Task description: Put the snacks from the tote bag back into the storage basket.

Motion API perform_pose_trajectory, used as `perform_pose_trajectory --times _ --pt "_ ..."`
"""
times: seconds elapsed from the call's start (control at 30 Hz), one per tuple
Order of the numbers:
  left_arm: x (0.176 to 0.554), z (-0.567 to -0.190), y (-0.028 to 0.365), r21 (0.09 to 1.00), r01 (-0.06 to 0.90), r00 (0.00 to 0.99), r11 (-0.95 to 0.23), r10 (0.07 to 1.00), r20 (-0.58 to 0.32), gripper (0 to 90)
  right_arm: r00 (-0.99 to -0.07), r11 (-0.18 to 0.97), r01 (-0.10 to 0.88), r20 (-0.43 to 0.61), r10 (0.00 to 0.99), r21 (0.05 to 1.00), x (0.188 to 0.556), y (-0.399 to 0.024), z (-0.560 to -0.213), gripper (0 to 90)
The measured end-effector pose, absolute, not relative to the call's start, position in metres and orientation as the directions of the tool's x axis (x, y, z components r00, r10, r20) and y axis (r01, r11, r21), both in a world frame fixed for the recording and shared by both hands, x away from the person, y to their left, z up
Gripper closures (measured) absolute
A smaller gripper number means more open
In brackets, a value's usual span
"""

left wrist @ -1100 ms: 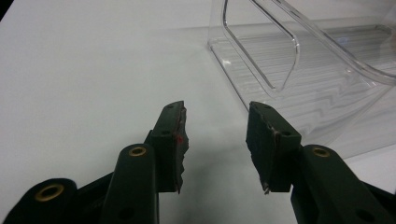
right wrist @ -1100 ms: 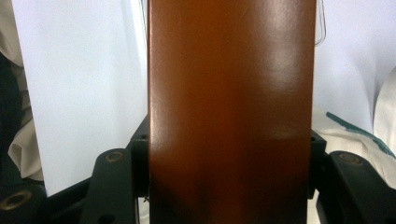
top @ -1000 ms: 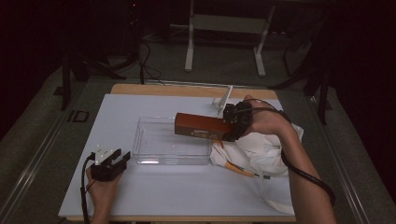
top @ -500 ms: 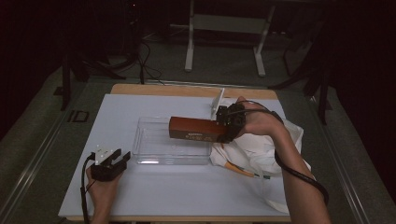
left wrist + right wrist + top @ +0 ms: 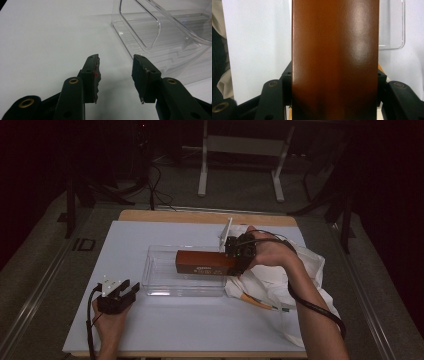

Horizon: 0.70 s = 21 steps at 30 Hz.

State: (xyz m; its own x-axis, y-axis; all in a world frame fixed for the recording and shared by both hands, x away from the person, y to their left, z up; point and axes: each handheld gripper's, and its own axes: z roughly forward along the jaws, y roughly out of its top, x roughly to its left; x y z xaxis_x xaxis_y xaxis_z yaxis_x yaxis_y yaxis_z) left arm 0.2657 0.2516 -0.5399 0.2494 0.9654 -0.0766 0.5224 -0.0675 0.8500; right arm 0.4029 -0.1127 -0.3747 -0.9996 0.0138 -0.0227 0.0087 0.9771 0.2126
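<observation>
A long brown box (image 5: pixel 202 262) hangs level over the clear plastic bin (image 5: pixel 165 275) at the table's middle, its free end pointing left. My right gripper (image 5: pixel 235 256) is shut on the box's right end; in the right gripper view the brown box (image 5: pixel 334 57) fills the gap between the two jaws. My left gripper (image 5: pixel 122 292) rests on the white table cover near the front left, open, with nothing between its fingertips (image 5: pixel 93 72). The clear bin (image 5: pixel 160 37) lies just ahead and to the right of them in the left gripper view.
A crumpled white cloth bag (image 5: pixel 285 280) with an orange item poking out lies right of the bin. A small white upright piece (image 5: pixel 226 234) stands behind the right gripper. The white table cover (image 5: pixel 200 330) spans the wooden table; chair and desk legs stand beyond.
My right gripper has carried the brown box leftward and slightly down, further over the clear bin. The left gripper has stayed where it was.
</observation>
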Motion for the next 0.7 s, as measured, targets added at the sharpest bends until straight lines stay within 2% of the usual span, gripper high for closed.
perform_pose_trajectory --times 0.7 --pt "0.266 -0.540 0.252 0.851 0.522 0.251 -0.063 0.965 -0.083 57.7 -1.000 0.983 -0.014 0.000 -0.014 0.181 0.400 -0.091 -0.386 43.3"
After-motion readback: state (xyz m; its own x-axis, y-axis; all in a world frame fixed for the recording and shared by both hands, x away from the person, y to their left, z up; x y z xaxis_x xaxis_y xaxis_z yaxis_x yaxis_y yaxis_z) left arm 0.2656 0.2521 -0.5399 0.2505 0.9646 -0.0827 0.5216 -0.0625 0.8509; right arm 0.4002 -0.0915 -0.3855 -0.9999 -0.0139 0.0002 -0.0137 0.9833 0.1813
